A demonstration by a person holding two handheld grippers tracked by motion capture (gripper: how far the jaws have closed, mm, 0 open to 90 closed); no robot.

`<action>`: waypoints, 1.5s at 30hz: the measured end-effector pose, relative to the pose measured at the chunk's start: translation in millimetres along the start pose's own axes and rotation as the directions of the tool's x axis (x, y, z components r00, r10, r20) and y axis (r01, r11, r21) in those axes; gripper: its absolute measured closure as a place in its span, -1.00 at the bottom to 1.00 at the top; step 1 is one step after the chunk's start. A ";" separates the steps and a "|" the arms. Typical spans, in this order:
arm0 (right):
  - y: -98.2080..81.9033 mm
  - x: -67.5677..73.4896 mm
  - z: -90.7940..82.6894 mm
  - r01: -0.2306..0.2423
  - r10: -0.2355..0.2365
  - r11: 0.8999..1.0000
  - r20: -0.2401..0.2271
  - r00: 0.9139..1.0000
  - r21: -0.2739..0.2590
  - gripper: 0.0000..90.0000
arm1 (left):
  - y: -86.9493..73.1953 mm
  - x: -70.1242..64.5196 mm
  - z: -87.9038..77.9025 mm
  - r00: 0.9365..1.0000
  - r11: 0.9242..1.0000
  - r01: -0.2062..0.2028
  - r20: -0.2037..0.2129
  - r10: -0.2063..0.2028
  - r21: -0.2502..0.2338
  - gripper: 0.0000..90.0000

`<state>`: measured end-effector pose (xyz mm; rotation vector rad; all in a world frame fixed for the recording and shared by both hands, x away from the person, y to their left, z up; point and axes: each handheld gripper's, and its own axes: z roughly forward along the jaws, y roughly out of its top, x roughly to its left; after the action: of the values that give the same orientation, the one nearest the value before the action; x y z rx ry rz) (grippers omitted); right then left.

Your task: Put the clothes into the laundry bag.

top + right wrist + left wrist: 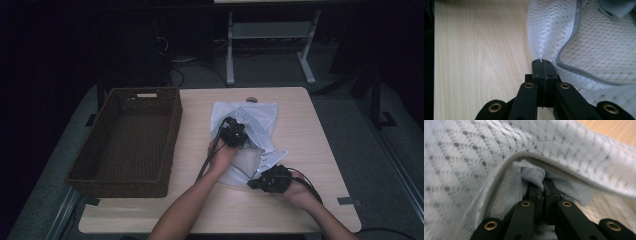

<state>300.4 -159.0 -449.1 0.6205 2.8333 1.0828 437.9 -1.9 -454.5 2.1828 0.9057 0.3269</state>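
A: Where's the mesh bag?

B: I see the white mesh bag (250, 131) lying crumpled on the table (295, 200), right of centre, with a pale cloth (534, 176) tucked inside it.

A: And your left tool?

B: My left tool (233, 133) sits on top of the bag near its middle. In the left gripper view its jaws are clenched on a fold of that inner cloth, with the bag's mesh and its seam arching over them.

A: The right one?

B: My right tool (270, 180) is at the bag's near corner. In the right gripper view the jaws are pressed together on a pinch of the mesh, bare wood to one side.

A: Anything else out there?

B: A dark wicker basket (170, 130) stands on the left of the table, apart from the bag.
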 end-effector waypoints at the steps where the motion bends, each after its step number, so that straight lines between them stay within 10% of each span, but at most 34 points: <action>1: -0.1 0.0 -0.4 -0.003 0.003 1.000 0.003 1.000 -0.001 1.00 | 0.1 0.2 -1.0 1.000 1.000 0.007 0.015 -0.007 0.001 0.92; 8: -1.3 -3.4 -4.1 -0.029 0.030 0.999 0.020 0.999 -0.030 1.00 | -8.6 -4.7 -48.7 0.985 1.000 0.015 0.172 -0.011 -0.021 0.55; 14: -1.5 -5.7 -4.4 -0.041 0.042 0.998 0.023 0.999 -0.049 1.00 | -8.0 4.9 -98.9 0.990 0.995 -0.028 0.133 0.041 -0.100 0.49; 26: -1.1 -5.8 -4.0 -0.036 0.038 0.998 0.031 0.999 -0.048 1.00 | 10.1 18.0 -63.0 0.995 0.997 -0.045 0.084 0.050 -0.055 0.35; 36: -1.0 -7.2 -3.8 -0.042 0.044 0.998 0.038 0.998 -0.051 1.00 | 11.0 15.9 -69.0 0.989 0.996 -0.058 0.135 0.066 -0.064 0.96; 45: -0.2 -8.0 -3.3 -0.043 0.046 0.998 0.049 0.998 -0.053 1.00 | -5.1 -15.7 -109.1 0.959 0.986 -0.120 0.243 0.144 -0.112 0.96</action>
<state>307.2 -164.3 -447.5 0.6996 2.7522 1.1268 372.0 48.3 -381.7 2.1404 0.5939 0.1500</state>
